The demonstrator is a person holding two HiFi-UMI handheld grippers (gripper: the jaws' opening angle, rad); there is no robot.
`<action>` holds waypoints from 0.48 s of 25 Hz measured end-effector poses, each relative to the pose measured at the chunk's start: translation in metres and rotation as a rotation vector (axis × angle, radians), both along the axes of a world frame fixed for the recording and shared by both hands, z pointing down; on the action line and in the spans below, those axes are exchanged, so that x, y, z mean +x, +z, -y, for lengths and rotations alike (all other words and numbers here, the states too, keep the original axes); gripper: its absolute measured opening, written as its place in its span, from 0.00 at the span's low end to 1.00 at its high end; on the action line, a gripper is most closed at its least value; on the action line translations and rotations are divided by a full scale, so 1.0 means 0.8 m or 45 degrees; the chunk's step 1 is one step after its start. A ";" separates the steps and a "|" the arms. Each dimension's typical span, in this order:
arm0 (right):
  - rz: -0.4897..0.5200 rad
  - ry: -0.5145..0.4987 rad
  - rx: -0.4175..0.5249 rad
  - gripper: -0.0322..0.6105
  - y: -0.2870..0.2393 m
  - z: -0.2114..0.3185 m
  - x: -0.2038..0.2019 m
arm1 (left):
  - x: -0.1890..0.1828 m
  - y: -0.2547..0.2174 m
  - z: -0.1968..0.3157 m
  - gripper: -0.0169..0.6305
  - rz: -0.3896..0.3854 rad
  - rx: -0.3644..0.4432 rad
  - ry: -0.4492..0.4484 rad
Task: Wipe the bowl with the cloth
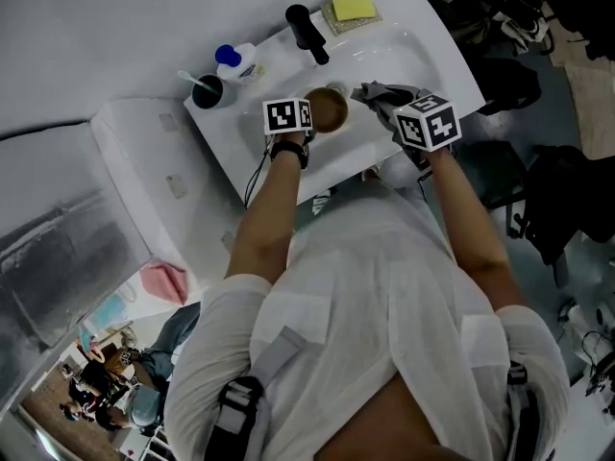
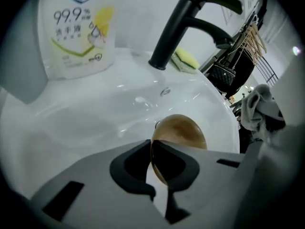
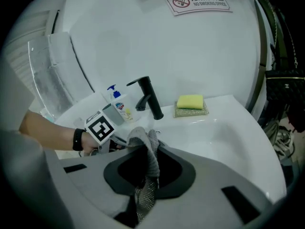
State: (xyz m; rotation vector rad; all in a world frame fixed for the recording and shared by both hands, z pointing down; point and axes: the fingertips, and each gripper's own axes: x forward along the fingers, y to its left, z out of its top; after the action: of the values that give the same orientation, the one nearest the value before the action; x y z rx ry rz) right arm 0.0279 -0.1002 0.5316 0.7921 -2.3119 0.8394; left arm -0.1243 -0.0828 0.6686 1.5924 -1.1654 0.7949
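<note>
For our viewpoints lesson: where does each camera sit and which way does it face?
Head view: on head, facing steeply down at sink; forearms, left tongs, right tongs show.
Left gripper view: on left tongs, facing black faucet; grips wooden bowl.
Right gripper view: on right tongs, facing wall; grips grey cloth; left forearm shows.
Shared: faucet, yellow sponge.

Brown bowl (image 2: 183, 130) tipped on edge, grey cloth (image 3: 148, 158) bunched, hanging
</note>
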 end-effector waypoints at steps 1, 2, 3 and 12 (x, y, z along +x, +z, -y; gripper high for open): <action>-0.005 -0.004 0.000 0.13 0.001 -0.001 0.003 | 0.000 0.009 -0.002 0.06 -0.003 -0.017 -0.012; -0.007 -0.006 -0.001 0.13 0.001 -0.001 0.005 | 0.000 0.017 -0.004 0.06 -0.003 -0.032 -0.021; -0.006 -0.006 -0.001 0.13 0.001 -0.001 0.008 | 0.000 0.024 -0.006 0.06 -0.002 -0.045 -0.029; -0.004 -0.016 -0.002 0.13 0.002 0.000 0.011 | 0.010 0.036 -0.012 0.24 -0.097 -0.010 -0.076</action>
State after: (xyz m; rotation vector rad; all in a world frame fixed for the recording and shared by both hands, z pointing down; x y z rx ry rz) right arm 0.0369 -0.1001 0.5336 0.7766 -2.3108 0.8339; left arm -0.1164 -0.0736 0.6971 1.5610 -1.1486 0.6932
